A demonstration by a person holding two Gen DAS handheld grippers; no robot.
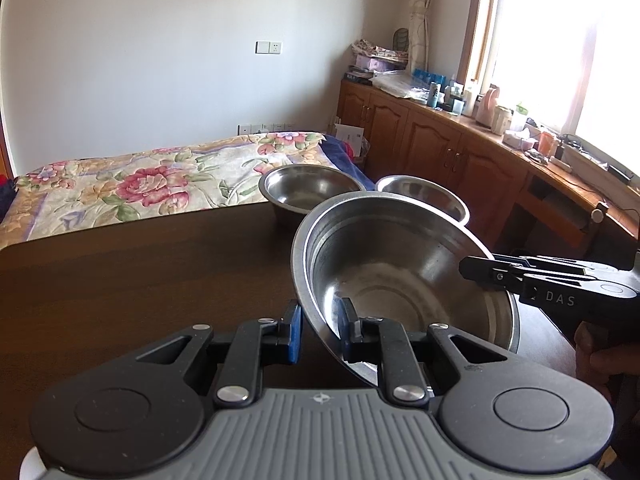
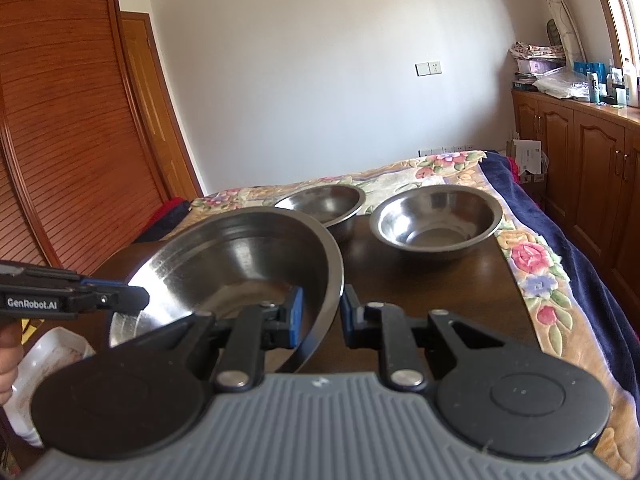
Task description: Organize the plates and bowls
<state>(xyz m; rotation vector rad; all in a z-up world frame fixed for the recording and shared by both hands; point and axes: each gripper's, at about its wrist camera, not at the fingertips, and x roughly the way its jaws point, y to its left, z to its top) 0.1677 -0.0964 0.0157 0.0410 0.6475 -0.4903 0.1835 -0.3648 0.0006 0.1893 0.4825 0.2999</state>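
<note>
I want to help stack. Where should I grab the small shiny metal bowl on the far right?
Pinch the small shiny metal bowl by its thin flared rim, coming from the near side. It sits upright and open on the dark wooden table, and the near rim looks unblocked.

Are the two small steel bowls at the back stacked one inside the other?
No, the left small bowl and the right small bowl sit side by side on the table, apart.

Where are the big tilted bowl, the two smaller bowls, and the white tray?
Big bowl (image 1: pixel 400 280), left wrist view, inner wall.
Smaller bowls (image 2: pixel 436 220), right wrist view, right one's inside.
White tray (image 2: pixel 44 364), right wrist view, its floor.
</note>
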